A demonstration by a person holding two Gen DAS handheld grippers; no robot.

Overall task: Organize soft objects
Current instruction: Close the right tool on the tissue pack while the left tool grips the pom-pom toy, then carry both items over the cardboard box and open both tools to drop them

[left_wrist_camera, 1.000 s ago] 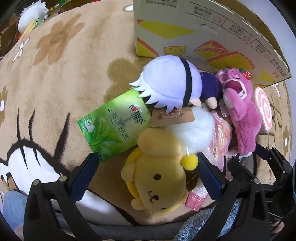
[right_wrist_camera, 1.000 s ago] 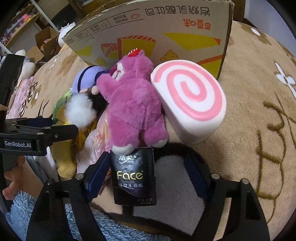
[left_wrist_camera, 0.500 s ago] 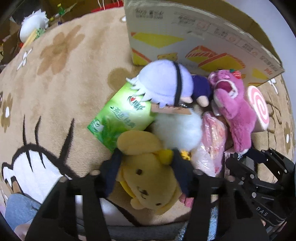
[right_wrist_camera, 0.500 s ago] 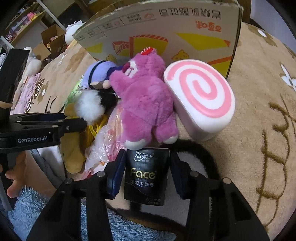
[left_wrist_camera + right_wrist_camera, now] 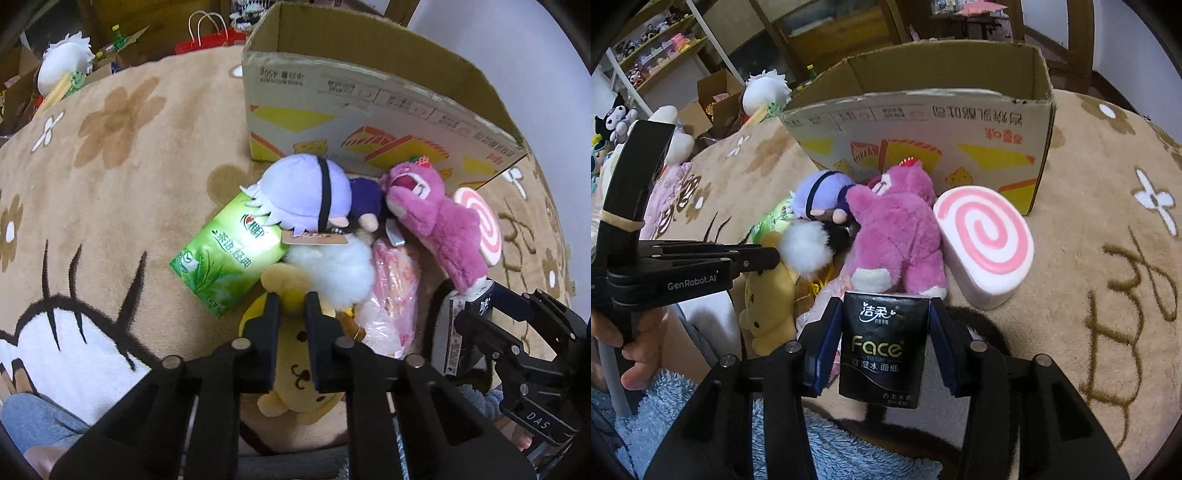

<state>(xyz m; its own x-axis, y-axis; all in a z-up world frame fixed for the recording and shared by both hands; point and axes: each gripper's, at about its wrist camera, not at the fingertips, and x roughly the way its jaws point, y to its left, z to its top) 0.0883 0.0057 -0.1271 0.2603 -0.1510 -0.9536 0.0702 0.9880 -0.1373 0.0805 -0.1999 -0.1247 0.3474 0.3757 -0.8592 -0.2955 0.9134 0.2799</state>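
My left gripper (image 5: 291,301): clamped on yellow dog plush (image 5: 295,373). My right gripper (image 5: 884,306): gripping black Face tissue pack (image 5: 882,347), near the cardboard box (image 5: 923,122).

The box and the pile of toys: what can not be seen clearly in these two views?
- Box floor: both views, hidden by its near wall.
- Yellow plush forehead: left view, behind the left gripper.
- Pink packet contents: left view, blurred by glare.
- Green pack: right view, mostly behind the purple doll.
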